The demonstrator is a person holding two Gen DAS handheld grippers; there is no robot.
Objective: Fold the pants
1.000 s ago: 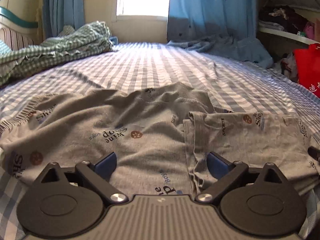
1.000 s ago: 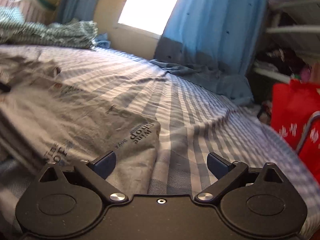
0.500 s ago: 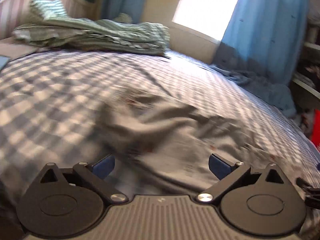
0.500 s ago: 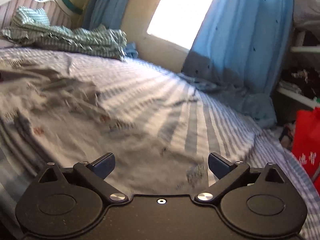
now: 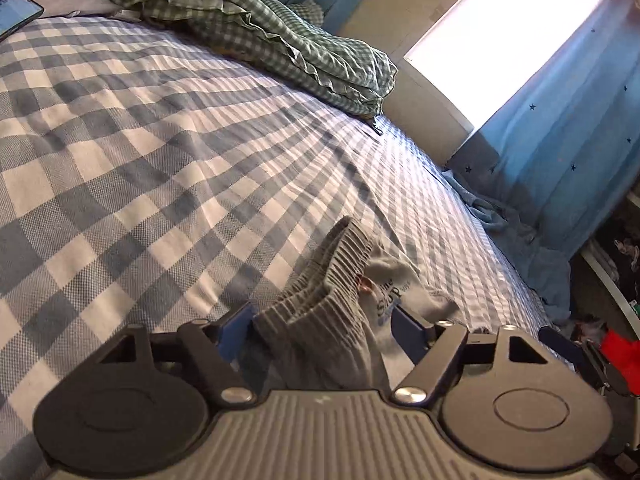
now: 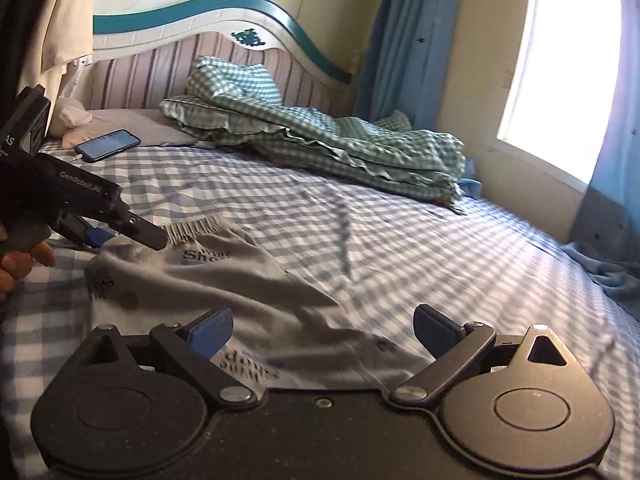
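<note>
The grey printed pants (image 6: 224, 276) lie spread on the blue checked bed (image 6: 400, 248). In the left wrist view the ribbed waistband (image 5: 332, 280) bunches up between the fingers of my left gripper (image 5: 320, 322), which is open around it. The left gripper also shows in the right wrist view (image 6: 120, 232) at the pants' far left edge. My right gripper (image 6: 322, 330) is open, low over the near part of the pants, holding nothing.
A crumpled green checked blanket (image 6: 320, 148) lies at the head of the bed, with a phone (image 6: 107, 149) beside it. Headboard (image 6: 200, 28) behind. Blue curtains (image 5: 572, 136) and a window on the right. A red bag (image 5: 624, 356) at the bed's right side.
Both grippers have swung left toward the head of the bed. The left gripper has come down over the pants' waistband, which now stands between its open fingers.
</note>
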